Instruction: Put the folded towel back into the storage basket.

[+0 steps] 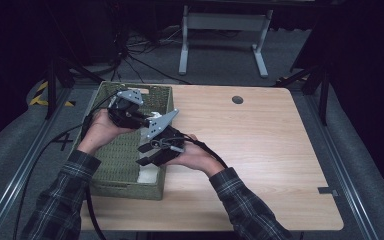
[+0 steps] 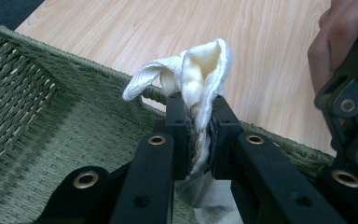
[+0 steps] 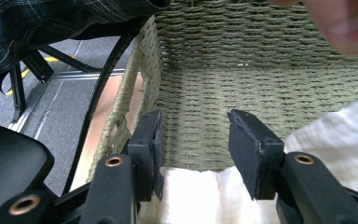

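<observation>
A white cloth (image 2: 200,70) sticks up in a bunched fold from between the jaws of my left gripper (image 2: 198,112), which is shut on it above a green woven basket (image 2: 51,116). In the high view the left gripper (image 1: 147,119) is held over the basket (image 1: 130,192) at the table's left. My right gripper (image 1: 145,159) sits just in front of it, pointing down into the basket. Its jaws (image 3: 193,128) stand open, apart from the white cloth (image 3: 196,196) that lies below them on the basket floor. More cloth (image 1: 148,175) shows near the basket's front corner.
The basket stands on a light wooden table (image 1: 260,145) with a round cable hole (image 1: 237,99) at the back. Black cables trail off the left edge. A white desk frame (image 1: 225,35) stands on the floor behind the table.
</observation>
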Tool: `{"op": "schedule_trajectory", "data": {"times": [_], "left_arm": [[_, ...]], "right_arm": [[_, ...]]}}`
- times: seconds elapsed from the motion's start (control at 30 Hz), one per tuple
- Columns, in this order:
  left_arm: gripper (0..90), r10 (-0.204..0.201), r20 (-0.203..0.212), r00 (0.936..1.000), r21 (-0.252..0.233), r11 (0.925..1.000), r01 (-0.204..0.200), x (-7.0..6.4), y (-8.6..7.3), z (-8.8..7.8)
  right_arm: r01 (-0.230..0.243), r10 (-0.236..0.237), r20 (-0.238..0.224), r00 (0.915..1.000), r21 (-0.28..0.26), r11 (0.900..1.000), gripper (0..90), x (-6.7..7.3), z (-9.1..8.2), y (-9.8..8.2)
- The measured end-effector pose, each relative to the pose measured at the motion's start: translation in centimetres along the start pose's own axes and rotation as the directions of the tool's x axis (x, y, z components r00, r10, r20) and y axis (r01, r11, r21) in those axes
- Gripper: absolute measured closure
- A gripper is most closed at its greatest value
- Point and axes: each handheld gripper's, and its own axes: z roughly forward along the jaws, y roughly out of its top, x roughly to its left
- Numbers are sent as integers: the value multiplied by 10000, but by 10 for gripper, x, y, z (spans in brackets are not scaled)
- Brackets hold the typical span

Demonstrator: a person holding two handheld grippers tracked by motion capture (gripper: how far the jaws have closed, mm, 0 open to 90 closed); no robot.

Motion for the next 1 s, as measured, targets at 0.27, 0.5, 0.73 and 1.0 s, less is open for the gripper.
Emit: {"op": "schedule_trajectory", "data": {"times": [0.27,0.5,0.73,1.0], "left_arm": [[817,-361,-197,9992,325,9988,367,9,0,3],[815,-299,-626,9976,512,9981,331,19,5,6],[812,-250,-851,9961,698,9971,310,29,8,20],[764,-672,-1368,9883,988,9918,811,44,5,35]], "right_arm": [[-59,62,160,9999,-194,9998,517,-5,-18,-5],[-55,70,595,9982,-255,9997,489,-8,-46,-13],[-249,290,1095,9936,-383,9990,471,-13,-80,-32],[-690,742,1473,9863,-397,9968,463,-20,-113,-63]]}}
